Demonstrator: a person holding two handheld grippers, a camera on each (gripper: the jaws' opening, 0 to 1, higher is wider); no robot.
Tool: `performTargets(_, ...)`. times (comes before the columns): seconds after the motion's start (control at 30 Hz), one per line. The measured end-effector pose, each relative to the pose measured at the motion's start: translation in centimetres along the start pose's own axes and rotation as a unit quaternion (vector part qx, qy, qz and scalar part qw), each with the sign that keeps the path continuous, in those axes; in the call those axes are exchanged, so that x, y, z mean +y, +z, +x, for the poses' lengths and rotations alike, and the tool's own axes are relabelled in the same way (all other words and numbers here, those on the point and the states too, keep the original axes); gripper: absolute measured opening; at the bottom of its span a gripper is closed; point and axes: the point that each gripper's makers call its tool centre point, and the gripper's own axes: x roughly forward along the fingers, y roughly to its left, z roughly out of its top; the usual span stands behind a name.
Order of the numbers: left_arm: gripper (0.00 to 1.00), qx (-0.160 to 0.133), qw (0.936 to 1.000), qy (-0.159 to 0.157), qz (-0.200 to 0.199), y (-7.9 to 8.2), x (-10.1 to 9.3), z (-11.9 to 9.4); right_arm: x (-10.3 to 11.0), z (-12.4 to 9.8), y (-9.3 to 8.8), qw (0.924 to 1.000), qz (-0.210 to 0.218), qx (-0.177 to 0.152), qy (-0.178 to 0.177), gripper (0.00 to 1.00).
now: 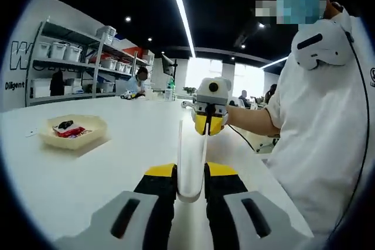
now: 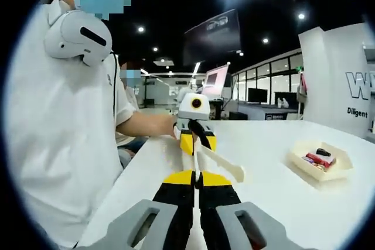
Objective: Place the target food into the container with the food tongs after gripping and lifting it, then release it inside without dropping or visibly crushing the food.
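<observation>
Both grippers, left [image 1: 190, 187] and right [image 2: 197, 187], clamped on white tongs [image 1: 188, 162], well short of the tray [image 1: 75, 139]. Pickup not begun; next, reaching toward the packets [image 1: 69, 130].

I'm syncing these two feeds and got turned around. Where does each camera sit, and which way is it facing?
Left gripper view: rides on the left gripper, shut on white food tongs, looking across the white table at the right gripper; the person's white sleeve and torso are at right.
Right gripper view: rides on the right gripper, looking back at the left gripper holding the tongs; the person's torso is at left.
Shared: the two cameras face each other; both show the table, the tongs and the beige tray.
</observation>
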Motion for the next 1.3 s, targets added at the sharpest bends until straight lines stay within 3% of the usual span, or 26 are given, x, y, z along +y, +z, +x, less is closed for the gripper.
performTargets(0.7, 0.16, 0.088, 0.9958, 0.015, 0.020, -2.8, 2.4, 0.6, -1.8, 0.0, -3.4, 0.9989, 0.003, 0.046, -0.010, 0.00)
performTargets(1.3, 0.17, 0.118, 0.9926, 0.019, 0.023, -3.9, 3.0, 1.0, -2.4, -0.1, -4.7, 0.9973, 0.002, 0.072, -0.015, 0.00)
